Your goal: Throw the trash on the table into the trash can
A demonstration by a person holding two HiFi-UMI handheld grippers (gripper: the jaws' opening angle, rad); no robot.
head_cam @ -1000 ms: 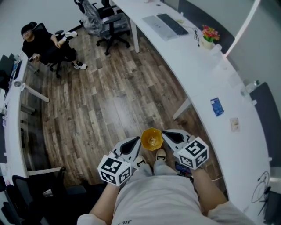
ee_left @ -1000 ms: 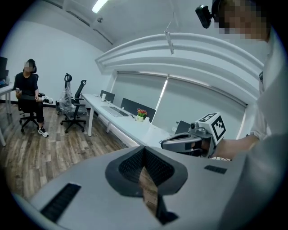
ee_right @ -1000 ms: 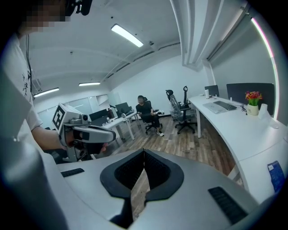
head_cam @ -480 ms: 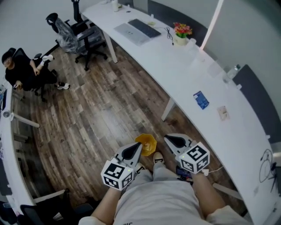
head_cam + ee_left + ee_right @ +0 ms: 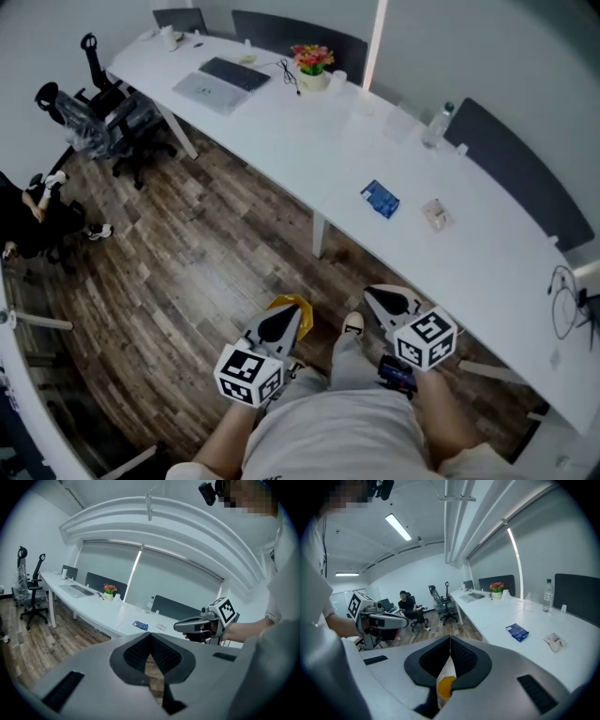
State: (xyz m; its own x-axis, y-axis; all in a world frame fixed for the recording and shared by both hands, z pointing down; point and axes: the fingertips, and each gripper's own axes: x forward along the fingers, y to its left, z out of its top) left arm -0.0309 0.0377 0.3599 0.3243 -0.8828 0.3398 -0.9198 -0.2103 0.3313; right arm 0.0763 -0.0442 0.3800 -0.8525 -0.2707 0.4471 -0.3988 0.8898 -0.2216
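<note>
Left hand-held gripper (image 5: 151, 639): jaws closed together, nothing between them.
Right hand-held gripper (image 5: 450, 643): jaws closed together, nothing held.
Yellow trash can (image 5: 300, 306): on the wooden floor (image 5: 206, 253), partly hidden behind the left hand-held gripper.
Blue packet (image 5: 380, 198) and crumpled wrapper (image 5: 435, 215): near each other on the white desk (image 5: 328, 159), well apart from both grippers.

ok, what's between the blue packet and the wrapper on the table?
Nothing. Only bare table runs between the blue packet and the wrapper. The head view shows it, and so does the right gripper view.
</note>
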